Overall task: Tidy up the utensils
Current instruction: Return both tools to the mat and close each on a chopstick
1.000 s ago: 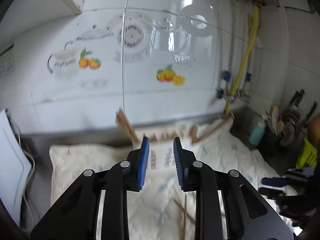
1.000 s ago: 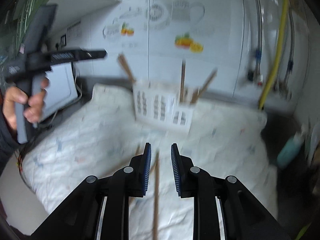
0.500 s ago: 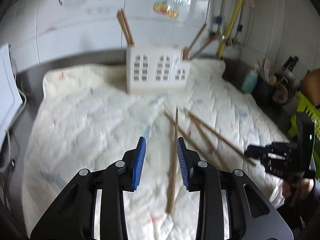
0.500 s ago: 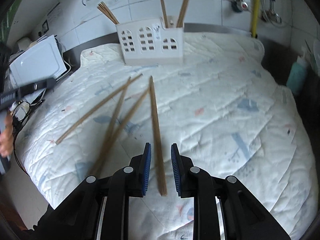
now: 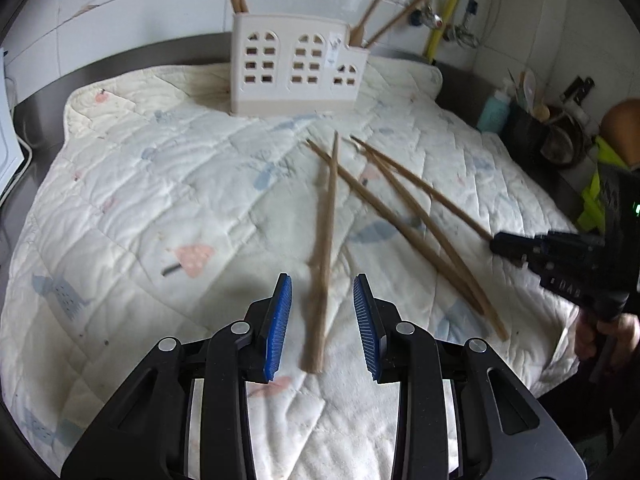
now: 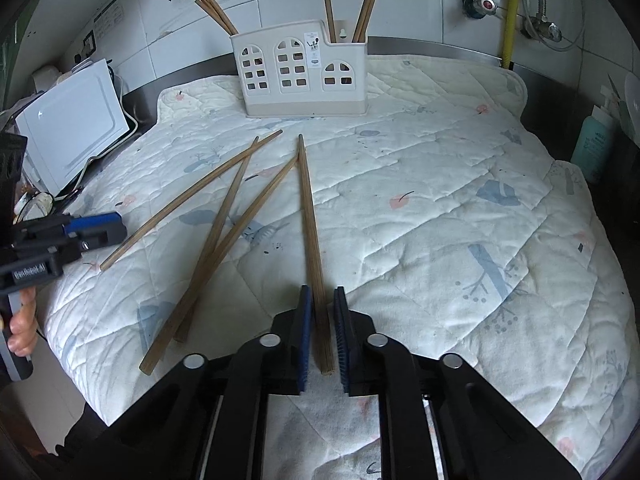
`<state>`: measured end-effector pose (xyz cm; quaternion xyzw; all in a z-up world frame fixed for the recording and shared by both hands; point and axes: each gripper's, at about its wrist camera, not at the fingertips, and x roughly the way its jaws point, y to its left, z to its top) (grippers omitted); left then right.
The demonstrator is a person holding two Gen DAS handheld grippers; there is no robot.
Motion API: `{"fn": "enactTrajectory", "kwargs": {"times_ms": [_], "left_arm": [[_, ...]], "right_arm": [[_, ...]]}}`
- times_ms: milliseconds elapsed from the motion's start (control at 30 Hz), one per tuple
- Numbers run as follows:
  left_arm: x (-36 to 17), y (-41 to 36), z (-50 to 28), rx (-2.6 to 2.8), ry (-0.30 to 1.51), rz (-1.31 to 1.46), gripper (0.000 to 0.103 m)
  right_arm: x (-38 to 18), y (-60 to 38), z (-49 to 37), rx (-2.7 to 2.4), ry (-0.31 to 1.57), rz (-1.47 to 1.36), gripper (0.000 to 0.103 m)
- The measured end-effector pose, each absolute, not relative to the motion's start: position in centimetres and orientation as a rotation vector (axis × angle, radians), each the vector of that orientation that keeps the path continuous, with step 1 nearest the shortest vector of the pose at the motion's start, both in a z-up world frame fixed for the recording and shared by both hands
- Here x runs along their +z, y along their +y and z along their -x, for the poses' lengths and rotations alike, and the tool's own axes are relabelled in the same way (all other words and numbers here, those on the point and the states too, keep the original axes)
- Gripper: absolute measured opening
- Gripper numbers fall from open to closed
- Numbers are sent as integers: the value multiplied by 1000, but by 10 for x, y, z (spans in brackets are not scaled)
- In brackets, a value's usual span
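Several wooden chopsticks lie loose on a white quilted cloth (image 6: 440, 208). A white utensil holder (image 6: 304, 76) with arched cut-outs stands at the back and has chopsticks upright in it; it also shows in the left wrist view (image 5: 296, 68). My left gripper (image 5: 322, 292) is open, its blue pads either side of the near end of one chopstick (image 5: 326, 232). My right gripper (image 6: 322, 300) has its pads narrowly apart around the near end of another chopstick (image 6: 310, 220), low over the cloth; contact is unclear. Three chopsticks (image 6: 224, 216) lie to its left.
A white appliance (image 6: 68, 128) sits left of the cloth. A teal bottle (image 6: 592, 148) and a dark pot of utensils (image 5: 536, 136) stand at the right. A yellow pipe (image 6: 510, 8) runs up the tiled back wall.
Both grippers have tilted down from the wall and dropped toward the cloth. Each now straddles the near end of a chopstick. The right jaws have come closer around theirs.
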<state>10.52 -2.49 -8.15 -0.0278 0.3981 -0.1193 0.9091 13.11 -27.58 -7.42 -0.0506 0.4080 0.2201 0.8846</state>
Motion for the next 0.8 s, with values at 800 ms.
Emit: {"fn": "enactTrajectory", "kwargs": {"times_ms": [800], "left_arm": [[-93, -37, -106, -190, 814, -8, 6]], "right_arm": [[-63, -276, -125, 453, 810, 93, 7]]}}
